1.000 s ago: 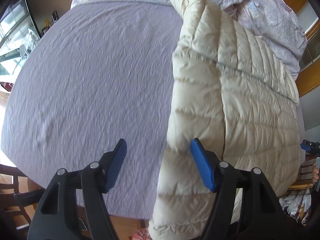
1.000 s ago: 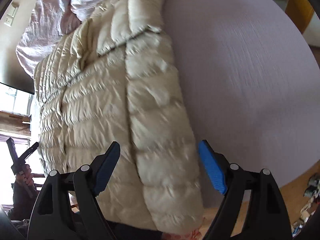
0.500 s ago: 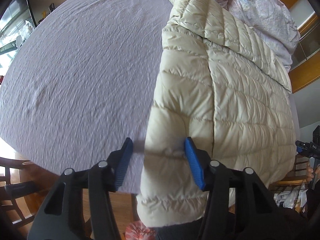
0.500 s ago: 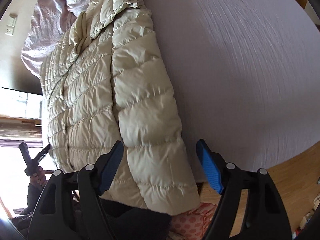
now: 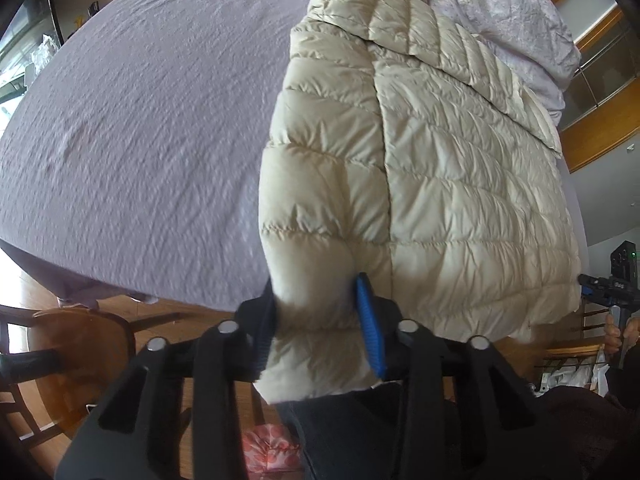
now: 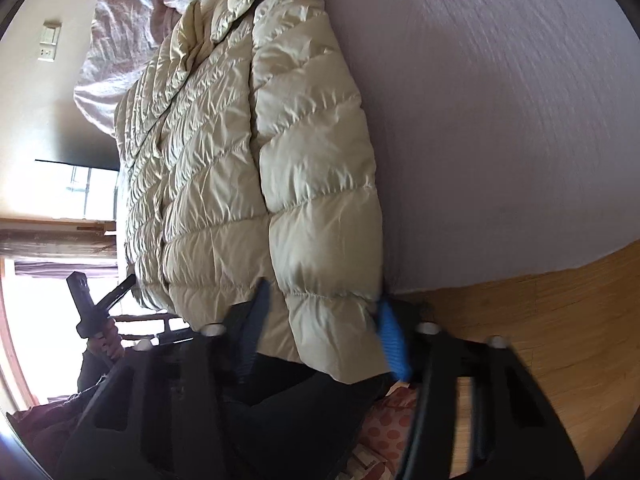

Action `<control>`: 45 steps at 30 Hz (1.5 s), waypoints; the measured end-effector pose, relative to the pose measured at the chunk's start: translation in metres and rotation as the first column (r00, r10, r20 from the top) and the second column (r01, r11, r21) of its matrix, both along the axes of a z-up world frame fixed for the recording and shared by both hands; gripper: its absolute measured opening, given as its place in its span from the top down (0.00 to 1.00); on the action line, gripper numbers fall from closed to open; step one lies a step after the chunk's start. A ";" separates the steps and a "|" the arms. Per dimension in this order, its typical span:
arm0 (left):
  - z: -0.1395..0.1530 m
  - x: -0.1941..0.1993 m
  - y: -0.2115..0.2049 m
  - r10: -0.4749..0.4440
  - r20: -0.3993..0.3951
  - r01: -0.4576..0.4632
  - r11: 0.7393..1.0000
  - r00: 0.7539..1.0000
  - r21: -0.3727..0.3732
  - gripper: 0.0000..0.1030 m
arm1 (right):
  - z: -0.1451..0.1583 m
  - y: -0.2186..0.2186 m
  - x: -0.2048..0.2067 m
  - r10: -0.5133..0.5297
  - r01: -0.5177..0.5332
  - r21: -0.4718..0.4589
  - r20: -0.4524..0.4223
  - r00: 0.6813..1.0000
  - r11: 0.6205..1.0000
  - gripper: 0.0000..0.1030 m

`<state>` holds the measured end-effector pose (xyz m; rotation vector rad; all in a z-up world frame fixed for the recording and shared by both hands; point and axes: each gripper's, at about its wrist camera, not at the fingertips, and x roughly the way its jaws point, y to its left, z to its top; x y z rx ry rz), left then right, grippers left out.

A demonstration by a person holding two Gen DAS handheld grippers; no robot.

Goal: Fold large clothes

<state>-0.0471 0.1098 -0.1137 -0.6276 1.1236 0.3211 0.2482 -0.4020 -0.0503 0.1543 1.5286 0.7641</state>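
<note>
Because the cream puffer jacket (image 5: 460, 184) lay lengthwise on the bed (image 5: 140, 128) with its lower end hanging past the near edge, both claws met it there, where padding could be pinched without scraping the sheet. The left claw (image 5: 320, 320) had its blue pads pressed into the folded-over sleeve strip, gripping it at the hem; the right claw (image 6: 324, 328) straddled the matching strip, pads touching each side, though blur kept me from telling whether it was truly clamped (it looked close to it). Judging from the task, holding the hem end at two points would let the jacket be lifted and doubled toward the collar. Room for that looked generous: the lavender sheet beside the jacket was bare across most of the bed, while a crumpled floral duvet (image 5: 500, 12) crowded the far end just past the collar. Behind the claws, the bed edge dropped to wooden floor (image 6: 520, 300), with a chair (image 5: 80, 332) near the left claw.
</note>
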 end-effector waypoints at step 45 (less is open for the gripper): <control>0.142 0.162 0.097 0.120 0.205 -0.172 0.949 0.972 0.262 0.92 | 0.133 0.113 0.164 -0.183 0.114 0.204 0.362 0.914 0.972 0.91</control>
